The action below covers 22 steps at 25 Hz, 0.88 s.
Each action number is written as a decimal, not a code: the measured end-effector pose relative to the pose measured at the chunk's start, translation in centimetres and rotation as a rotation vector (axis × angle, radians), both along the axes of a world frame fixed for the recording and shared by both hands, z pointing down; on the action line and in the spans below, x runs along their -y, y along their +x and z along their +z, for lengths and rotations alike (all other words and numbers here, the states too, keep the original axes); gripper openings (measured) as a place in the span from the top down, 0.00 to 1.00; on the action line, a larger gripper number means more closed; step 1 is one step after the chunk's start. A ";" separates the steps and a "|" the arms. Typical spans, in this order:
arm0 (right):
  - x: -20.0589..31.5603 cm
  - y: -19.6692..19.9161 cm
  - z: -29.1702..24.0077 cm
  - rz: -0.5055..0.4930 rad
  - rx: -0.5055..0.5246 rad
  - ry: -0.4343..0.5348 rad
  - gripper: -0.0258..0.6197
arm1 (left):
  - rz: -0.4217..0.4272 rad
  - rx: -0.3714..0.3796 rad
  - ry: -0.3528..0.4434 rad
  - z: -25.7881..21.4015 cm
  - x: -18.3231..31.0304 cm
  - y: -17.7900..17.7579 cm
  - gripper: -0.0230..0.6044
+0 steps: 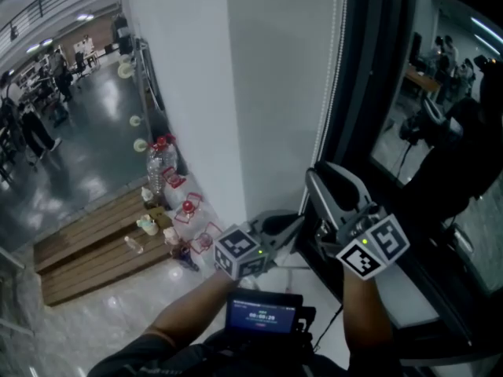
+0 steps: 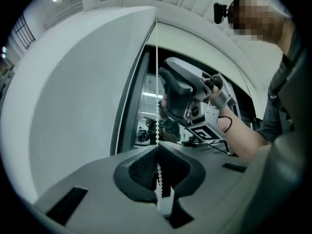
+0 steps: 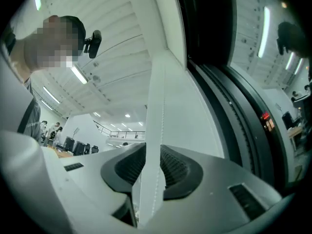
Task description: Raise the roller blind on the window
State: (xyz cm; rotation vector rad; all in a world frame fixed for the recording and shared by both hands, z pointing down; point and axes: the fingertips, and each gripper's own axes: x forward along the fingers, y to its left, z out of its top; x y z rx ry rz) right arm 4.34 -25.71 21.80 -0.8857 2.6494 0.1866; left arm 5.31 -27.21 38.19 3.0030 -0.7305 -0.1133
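Left tongs on bead chain

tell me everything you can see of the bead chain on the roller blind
The bead chain is a thin string of small round white beads, plastic by the look. It hangs straight and taut in front of the dark window frame, just off the roller blind. A second strand runs down the blind's edge. The left gripper is clamped on it, jaws together on the beads. The right gripper, further up, has its jaws apart, not pressing on it.
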 end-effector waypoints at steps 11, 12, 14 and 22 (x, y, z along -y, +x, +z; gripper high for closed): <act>0.8 -2.0 -0.3 -0.023 -0.004 0.009 0.97 | -0.005 -0.020 0.001 -0.3 0.0 -0.5 0.96; 0.8 -1.9 -0.1 -0.025 -0.002 0.002 0.97 | -0.005 -0.020 -0.002 -0.2 -0.1 -0.5 0.96; 0.8 -1.7 0.2 -0.015 -0.002 0.003 0.97 | -0.007 -0.023 -0.007 -0.1 -0.1 -0.5 0.96; 0.9 0.0 -1.4 0.091 0.010 0.063 0.90 | 0.011 -0.032 -0.012 -0.2 -0.3 -0.4 0.96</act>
